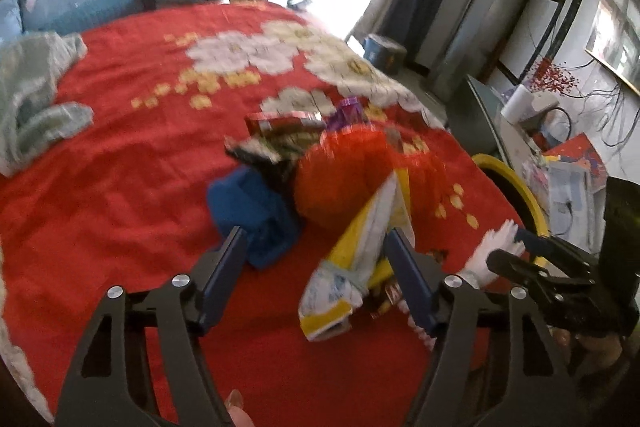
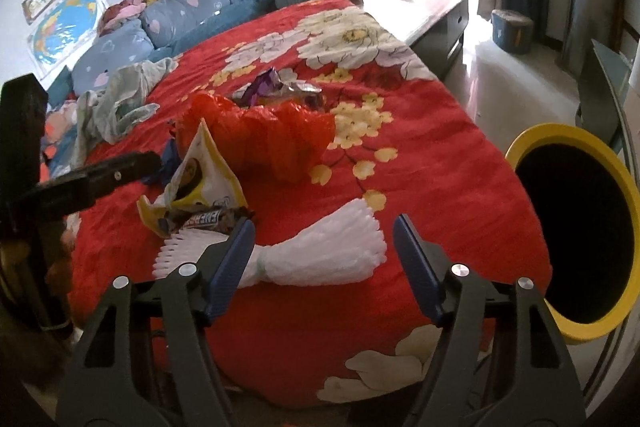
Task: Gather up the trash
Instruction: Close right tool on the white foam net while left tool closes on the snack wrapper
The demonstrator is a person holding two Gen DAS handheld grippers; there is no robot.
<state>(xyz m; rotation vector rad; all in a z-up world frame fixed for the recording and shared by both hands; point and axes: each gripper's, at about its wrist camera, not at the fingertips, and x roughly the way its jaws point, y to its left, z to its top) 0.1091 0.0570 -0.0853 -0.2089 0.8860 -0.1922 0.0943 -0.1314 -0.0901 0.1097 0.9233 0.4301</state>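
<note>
Everything is placed here from the crumpled red plastic bag (image 2: pixel 264 135), which lies on the red flowered bedspread (image 2: pixel 420 163) near the middle of the bed. Just behind the bag lies the purple and silver foil wrapper (image 2: pixel 276 87). In front of the bag, touching it, leans the yellow and white snack packet (image 2: pixel 200 167), and the dark candy bar wrapper (image 2: pixel 208 219) lies at that packet's near end. Nearer still than the bag lies the white pleated foam sleeve (image 2: pixel 320 251), on the bedspread. Left of the bag sits the blue folded cloth lump (image 1: pixel 256 211). Far left of it, the grey-green crumpled garment (image 2: pixel 120 99). Right of the bag, off the bed's edge, stands the yellow-rimmed round bin (image 2: pixel 576 227).
</note>
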